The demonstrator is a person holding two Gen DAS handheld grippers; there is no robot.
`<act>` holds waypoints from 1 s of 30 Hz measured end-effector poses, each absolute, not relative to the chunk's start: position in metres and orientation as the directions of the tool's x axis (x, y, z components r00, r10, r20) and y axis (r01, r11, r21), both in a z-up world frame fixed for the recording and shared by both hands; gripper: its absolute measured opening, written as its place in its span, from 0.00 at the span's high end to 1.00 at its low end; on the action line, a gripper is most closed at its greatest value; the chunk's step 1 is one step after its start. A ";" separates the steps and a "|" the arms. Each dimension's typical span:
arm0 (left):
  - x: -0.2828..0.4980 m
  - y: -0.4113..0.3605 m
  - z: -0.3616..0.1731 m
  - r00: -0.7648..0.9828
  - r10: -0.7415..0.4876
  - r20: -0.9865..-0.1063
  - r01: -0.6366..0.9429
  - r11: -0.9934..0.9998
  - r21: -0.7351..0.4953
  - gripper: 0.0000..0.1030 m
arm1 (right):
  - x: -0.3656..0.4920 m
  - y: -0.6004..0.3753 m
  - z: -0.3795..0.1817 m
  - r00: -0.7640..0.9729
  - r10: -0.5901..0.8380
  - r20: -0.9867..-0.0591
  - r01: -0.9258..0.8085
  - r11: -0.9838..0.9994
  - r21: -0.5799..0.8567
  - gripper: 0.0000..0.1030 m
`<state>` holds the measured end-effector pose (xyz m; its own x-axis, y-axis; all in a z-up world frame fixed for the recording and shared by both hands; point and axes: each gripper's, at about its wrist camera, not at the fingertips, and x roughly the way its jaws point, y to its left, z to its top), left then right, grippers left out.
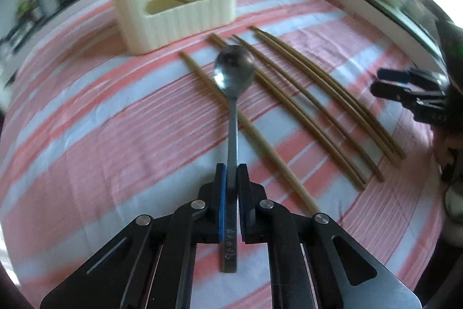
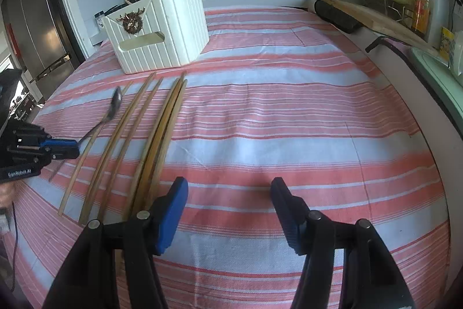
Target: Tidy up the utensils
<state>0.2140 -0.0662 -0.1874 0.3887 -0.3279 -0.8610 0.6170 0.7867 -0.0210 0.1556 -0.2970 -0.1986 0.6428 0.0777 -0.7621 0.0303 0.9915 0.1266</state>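
Right of the chopsticks (image 2: 150, 141) the striped bench (image 2: 289, 112) lies bare to its far edge. The left claw (image 1: 230, 173) clamps the spoon (image 1: 233, 94) handle; the right claw (image 2: 228, 193) gapes empty.

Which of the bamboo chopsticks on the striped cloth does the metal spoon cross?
The leftmost bamboo chopstick, lying alone nearest the left gripper; the metal spoon's handle passes over it. The others lie clear to its right.

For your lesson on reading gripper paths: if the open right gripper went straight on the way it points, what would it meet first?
Probably only the striped tablecloth: the right gripper holds nothing, and the chopsticks lie left of its line. Depth is uncertain.
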 end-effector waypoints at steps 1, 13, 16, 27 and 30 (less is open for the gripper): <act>0.208 -0.060 -0.187 0.418 -0.312 -0.853 0.565 0.825 -0.025 0.95 | 0.155 -0.297 -0.196 0.648 0.092 -0.756 0.030 0.989 0.146 0.41; 0.175 -0.006 -0.190 0.531 -0.192 -0.826 0.182 0.977 -0.110 0.93 | 0.177 -0.254 -0.196 0.571 0.166 -0.804 -0.056 0.985 0.164 0.63; 0.178 -0.004 -0.191 0.531 -0.203 -0.823 0.203 0.973 -0.109 0.75 | 0.178 -0.256 -0.197 0.557 0.171 -0.812 -0.051 0.984 0.172 0.65; 0.189 -0.018 -0.194 0.551 -0.147 -0.821 0.240 0.971 -0.012 0.40 | 0.183 -0.237 -0.198 0.555 0.024 -0.832 -0.113 0.993 -0.046 0.77; 0.194 -0.011 -0.194 0.555 -0.129 -0.822 0.196 0.980 -0.021 0.40 | 0.182 -0.248 -0.198 0.564 -0.012 -0.826 -0.066 0.996 -0.060 0.90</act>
<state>0.1935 -0.0110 -0.1943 0.5548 -0.1286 -0.8220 0.1960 0.9804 -0.0211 0.1815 -0.2482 -0.1976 0.5641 -0.0123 -0.8256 -0.0655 0.9961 -0.0596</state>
